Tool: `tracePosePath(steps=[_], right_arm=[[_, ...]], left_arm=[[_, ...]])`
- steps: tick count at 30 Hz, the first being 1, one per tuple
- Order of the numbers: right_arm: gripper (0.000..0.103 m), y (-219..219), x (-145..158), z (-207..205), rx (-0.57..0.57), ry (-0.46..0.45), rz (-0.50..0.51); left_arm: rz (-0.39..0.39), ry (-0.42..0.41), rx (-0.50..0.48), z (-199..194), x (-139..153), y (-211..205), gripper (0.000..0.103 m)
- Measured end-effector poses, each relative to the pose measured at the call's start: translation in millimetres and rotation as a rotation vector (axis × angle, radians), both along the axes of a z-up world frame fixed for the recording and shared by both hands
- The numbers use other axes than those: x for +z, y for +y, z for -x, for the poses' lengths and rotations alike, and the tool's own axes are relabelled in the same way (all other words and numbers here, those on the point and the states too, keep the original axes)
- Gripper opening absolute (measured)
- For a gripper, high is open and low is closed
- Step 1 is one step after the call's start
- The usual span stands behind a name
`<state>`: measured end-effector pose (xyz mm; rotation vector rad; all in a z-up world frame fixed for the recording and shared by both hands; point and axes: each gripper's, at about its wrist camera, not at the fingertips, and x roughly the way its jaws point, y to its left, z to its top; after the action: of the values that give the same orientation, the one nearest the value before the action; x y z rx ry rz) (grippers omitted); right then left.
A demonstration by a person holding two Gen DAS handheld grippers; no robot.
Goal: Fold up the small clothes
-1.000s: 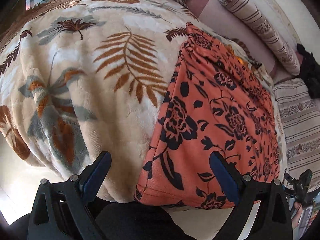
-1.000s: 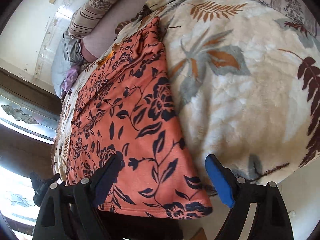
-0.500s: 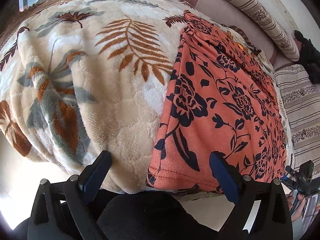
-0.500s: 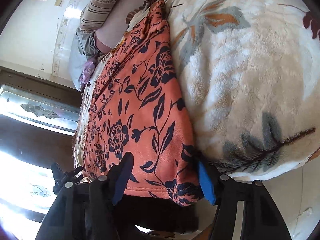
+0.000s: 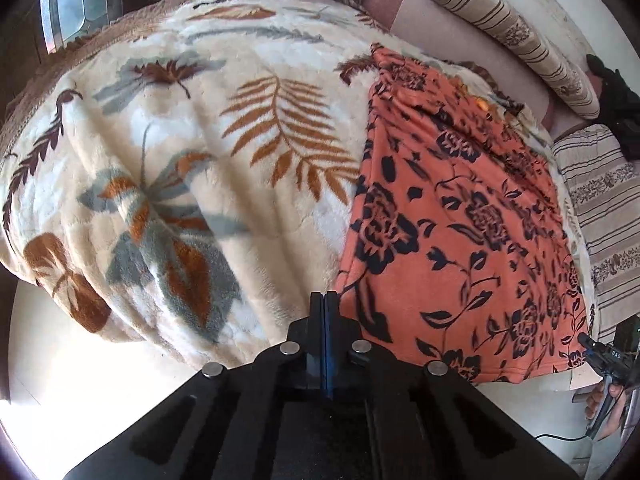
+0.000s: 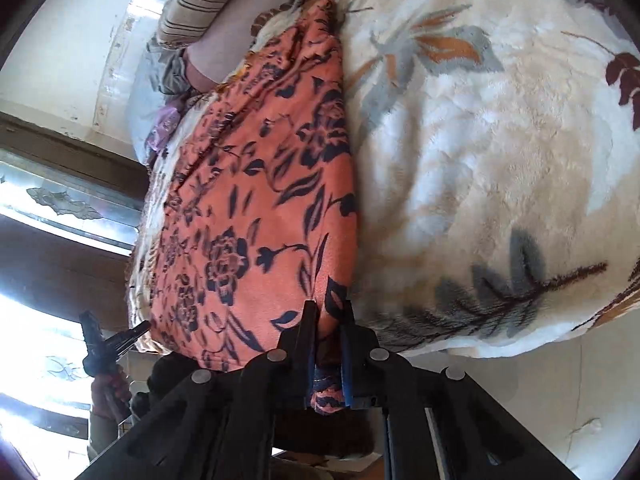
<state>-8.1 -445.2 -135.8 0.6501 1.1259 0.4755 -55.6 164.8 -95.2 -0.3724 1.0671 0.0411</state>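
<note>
Now my right claw pinches the orange floral garment at its six o'clock hem corner for folding; my left claw is fully closed, apparently holding nothing, at the opposite corner.

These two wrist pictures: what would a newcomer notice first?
First, the orange fleece garment with dark flowers, spread flat on the right part of the cream plush blanket with leaf prints. Next, the right gripper, shut on the garment's near corner, and the left gripper, shut beside its other near corner.
</note>
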Motion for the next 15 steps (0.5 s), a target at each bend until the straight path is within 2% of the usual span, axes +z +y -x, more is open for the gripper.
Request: tracePosePath(steps=[3,5,7,8,9,10,11,12,13,14,15], right_arm=[[0.010,-1.7,3.5,-3.9,-0.019,-0.003,-0.034],[0.014,-1.8,-16.7,-9.7,-0.023,0.065,-0.016],[0.020,-2.6,-37.4,-10.2,-0.041,0.136,-0.037],[0.022,-5.9,-38.9,-7.9,-0.053,0.119,-0.071],[0.031,-6.9,-39.3,-6.3,-0.049,0.106,-0.100],[0.037,-7.3,-38.9,-5.2,-0.042,0.092,-0.129],[0.057,-6.8,-38.8,-4.2,-0.030,0.077,-0.165],[0.072,-4.8,-38.4,-4.3,-0.013,0.065,-0.192],[0.072,-2.0,-37.5,-5.6,-0.001,0.064,-0.177],[0.072,0.6,-37.5,-7.9,0.011,0.067,-0.164],[0.069,2.1,-37.5,-10.1,0.017,0.069,-0.159]], left_arm=[[0.001,-0.052,0.054,0.2,10.9,5.3,0.000],[0.035,-0.001,0.050,-9.3,-4.5,8.0,0.002],[0.042,0.105,0.044,-17.1,-24.4,6.4,0.029],[0.053,0.124,0.040,-17.6,-29.6,3.7,0.051],[0.075,0.110,0.027,-17.1,-30.2,0.4,0.062],[0.072,0.096,0.011,-16.8,-28.4,-4.1,0.066],[0.047,0.096,-0.015,-17.1,-27.0,-9.7,0.068],[0.012,0.109,-0.040,-18.7,-27.2,-15.0,0.068],[-0.020,0.130,-0.051,-20.8,-29.2,-18.6,0.068],[-0.034,0.153,-0.051,-22.5,-32.2,-19.6,0.060],[-0.048,0.170,-0.043,-20.7,-34.3,-18.8,0.035]])
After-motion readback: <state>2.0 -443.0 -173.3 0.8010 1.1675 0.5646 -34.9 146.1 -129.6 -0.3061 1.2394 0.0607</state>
